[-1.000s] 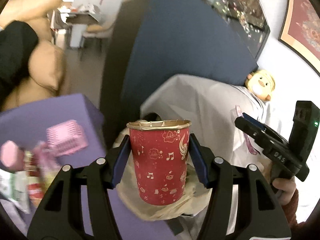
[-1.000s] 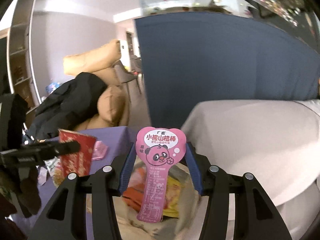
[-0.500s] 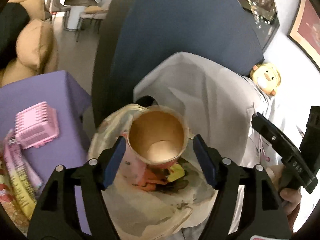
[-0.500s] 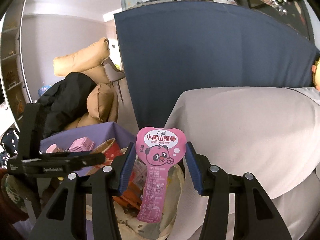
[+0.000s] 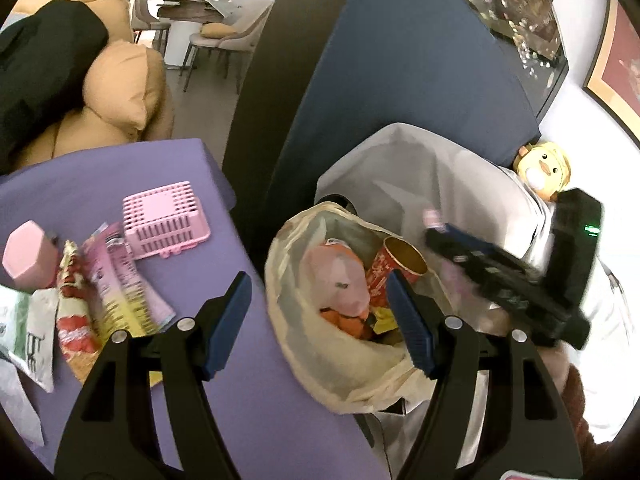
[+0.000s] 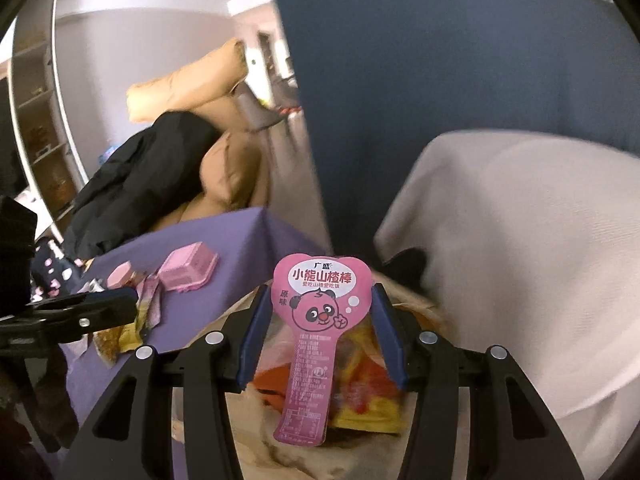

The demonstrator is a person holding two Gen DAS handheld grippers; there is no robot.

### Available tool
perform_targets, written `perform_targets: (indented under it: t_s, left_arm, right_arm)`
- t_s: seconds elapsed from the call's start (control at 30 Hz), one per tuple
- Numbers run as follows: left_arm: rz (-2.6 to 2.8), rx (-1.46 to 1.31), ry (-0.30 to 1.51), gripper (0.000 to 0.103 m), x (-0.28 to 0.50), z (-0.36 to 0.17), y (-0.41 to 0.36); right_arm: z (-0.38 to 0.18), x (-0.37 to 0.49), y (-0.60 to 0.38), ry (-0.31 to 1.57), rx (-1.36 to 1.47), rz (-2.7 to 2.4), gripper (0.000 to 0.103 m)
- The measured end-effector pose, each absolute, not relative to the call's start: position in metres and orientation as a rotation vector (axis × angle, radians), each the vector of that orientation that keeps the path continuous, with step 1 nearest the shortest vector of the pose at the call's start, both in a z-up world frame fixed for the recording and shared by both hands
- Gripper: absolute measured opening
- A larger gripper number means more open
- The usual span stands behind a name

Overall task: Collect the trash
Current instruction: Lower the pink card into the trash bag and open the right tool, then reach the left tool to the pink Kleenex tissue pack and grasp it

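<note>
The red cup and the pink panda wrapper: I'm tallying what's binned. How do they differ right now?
The red cup lies tilted inside the trash bag, free of any tongs; the pink panda wrapper stands upright, pinched in the right tongs above the bag. The cup is a round container; the wrapper is flat. Both are trash.

Thin, crinkled translucent plastic bag (image 5: 320, 344) — glossy red paper cup (image 5: 394, 266) inside; the purple tablecloth (image 5: 256, 412) looks matt, smooth cloth.
</note>
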State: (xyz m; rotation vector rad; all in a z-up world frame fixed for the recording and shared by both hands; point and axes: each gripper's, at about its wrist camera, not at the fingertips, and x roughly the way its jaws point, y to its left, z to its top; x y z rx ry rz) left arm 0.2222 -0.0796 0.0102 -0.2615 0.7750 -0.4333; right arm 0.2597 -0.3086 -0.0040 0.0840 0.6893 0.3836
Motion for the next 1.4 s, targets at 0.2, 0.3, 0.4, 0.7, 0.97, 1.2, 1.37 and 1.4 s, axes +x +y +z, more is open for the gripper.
perform_targets:
  t_s: [0.2, 0.3, 0.4, 0.7, 0.97, 1.2, 1.37, 1.4]
  left_arm:
    - [-0.398, -0.294, 0.783, 0.066, 0.217, 0.006, -0.057]
    - [-0.376, -0.314, 0.779, 0.066, 0.213, 0.004, -0.044]
    - [-0.359, -0.327, 0.773, 0.066, 0.208, 0.001, -0.034]
    - [-0.321, -0.362, 0.773, 0.066, 0.197, -0.007, -0.011]
    - [-0.28, -0.366, 0.749, 0.067, 0.179, -0.004, 0.014]
    - [-0.202, -0.365, 0.719, 0.067, 0.162, -0.003, 0.05]
    - [-0.154, -0.39, 0.71, 0.067, 0.153, -0.006, 0.081]
    - [-0.139, -0.389, 0.706, 0.067, 0.15, -0.006, 0.088]
  right_arm:
    - [-0.054, 0.295, -0.262, 0.868, -0.049, 0.463, 0.048]
    - [-0.082, 0.31, -0.262, 0.966, -0.077, 0.414, 0.047]
    - [-0.101, 0.315, -0.271, 1.026, -0.062, 0.353, 0.047]
    - [-0.09, 0.293, -0.279, 1.002, -0.046, 0.331, 0.068]
    - [-0.027, 0.266, -0.294, 0.869, 0.016, 0.351, 0.073]
    - [0.03, 0.243, -0.279, 0.74, -0.045, 0.33, 0.073]
    - [0.047, 0.225, -0.254, 0.711, -0.04, 0.377, 0.073]
    - [0.047, 0.222, -0.245, 0.711, -0.039, 0.391, 0.073]
